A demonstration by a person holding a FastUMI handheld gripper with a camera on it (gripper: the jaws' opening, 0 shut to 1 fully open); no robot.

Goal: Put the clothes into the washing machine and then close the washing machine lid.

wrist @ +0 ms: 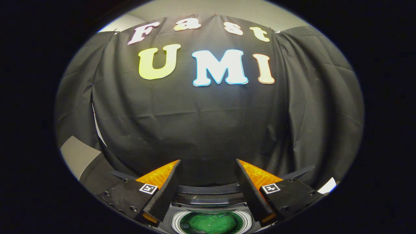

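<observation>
I saw black cloth wall [208, 123] draped across booth, creased in vertical folds, seams at centre left and right. Pale ceiling [208, 8] showed at top of frame. Grey panel [78, 154] sat lower left.

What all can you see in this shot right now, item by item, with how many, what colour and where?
round washing machine drum opening with white rim: one, white ring around a dark perforated tub, below and between the fingers
green garment: one, green, lying inside the drum
dark curved washing machine lid: one, dark grey, raised just behind the drum, between the fingers
black cloth wall: one, black, draped beyond the fingers
pale plain wall: beige, showing past the cloth's side and above it
gripper: one, open, nothing between its fingers, hovering above the drum
</observation>
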